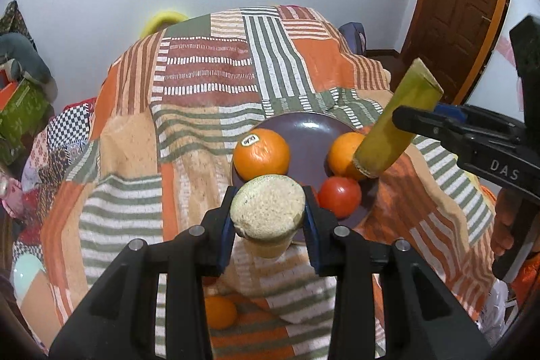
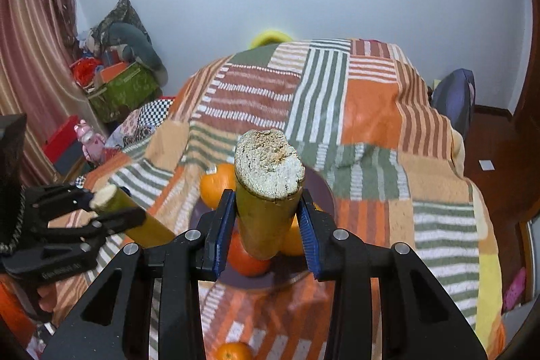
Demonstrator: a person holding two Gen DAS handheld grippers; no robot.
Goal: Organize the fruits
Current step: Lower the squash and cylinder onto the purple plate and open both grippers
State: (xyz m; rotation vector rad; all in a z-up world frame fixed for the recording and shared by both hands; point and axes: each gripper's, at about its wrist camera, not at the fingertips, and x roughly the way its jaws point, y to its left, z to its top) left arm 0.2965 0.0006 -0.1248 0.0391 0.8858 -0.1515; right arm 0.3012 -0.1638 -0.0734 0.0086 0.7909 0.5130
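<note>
Presently, both grippers hold cut lengths of what appears to be sugarcane above a dark plate [image 1: 303, 127] resting on a striped patchwork blanket [image 1: 209, 83]; whether a bed or a desk lies under the blanket cannot be told.

Left gripper [image 1: 268, 215]: jaws clenched on a sugarcane piece [image 1: 268, 208], its pale fibrous cut end facing the camera, long axis running roughly along the fingers and tilted down toward the near rim of the plate.

Right gripper [image 2: 268, 218]: jaws clenched on a second sugarcane piece [image 2: 266, 198], green-yellow rind visible. In the left wrist view this piece hangs over the right side of the plate, long axis slanting from upper right to lower left, its lower end just over one orange [image 1: 344, 157].

Plate contents: a stickered orange [image 1: 261, 154], the other orange beside it, and a red tomato-like fruit [image 1: 339, 196] at the near edge. A further small orange [image 1: 219, 312] lies on the blanket short of the plate, below the left gripper.

Judgement: the plate lies ahead of and below both sets of jaws. The right piece appears nearer to a setting-down spot, though free plate surface is limited to the far middle; a piece laid across the round fruit may roll.
</note>
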